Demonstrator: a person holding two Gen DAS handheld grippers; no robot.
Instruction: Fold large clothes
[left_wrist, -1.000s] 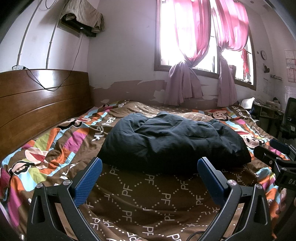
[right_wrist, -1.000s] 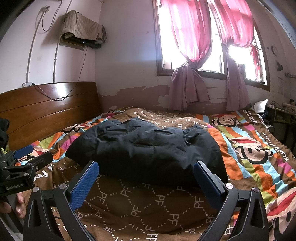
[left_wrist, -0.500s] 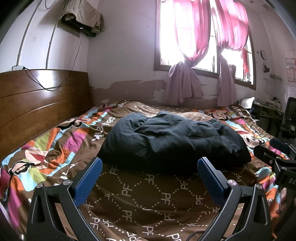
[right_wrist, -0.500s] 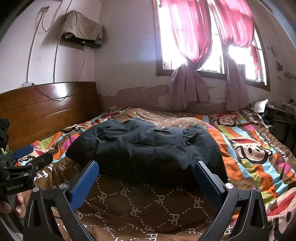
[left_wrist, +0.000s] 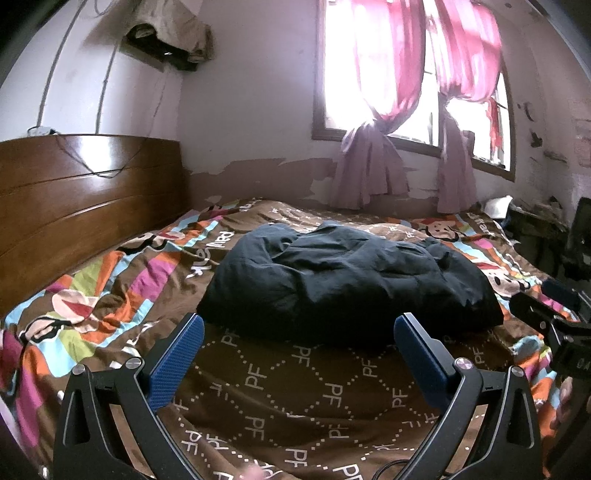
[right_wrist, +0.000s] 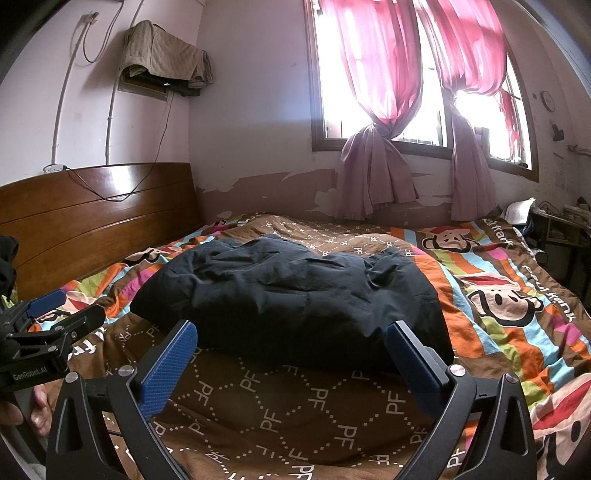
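A large black padded garment (left_wrist: 343, 284) lies crumpled in a heap in the middle of the bed; it also shows in the right wrist view (right_wrist: 295, 295). My left gripper (left_wrist: 299, 332) is open and empty, held above the bedspread just short of the garment's near edge. My right gripper (right_wrist: 291, 339) is open and empty, likewise just short of the garment. Each gripper shows in the other's view: the right one at the right edge (left_wrist: 554, 314), the left one at the left edge (right_wrist: 55, 317).
The bed carries a brown and striped cartoon bedspread (left_wrist: 280, 387). A wooden headboard (left_wrist: 74, 192) stands at the left. A window with pink curtains (right_wrist: 388, 110) is behind the bed. A cluttered desk (right_wrist: 561, 229) stands at the far right.
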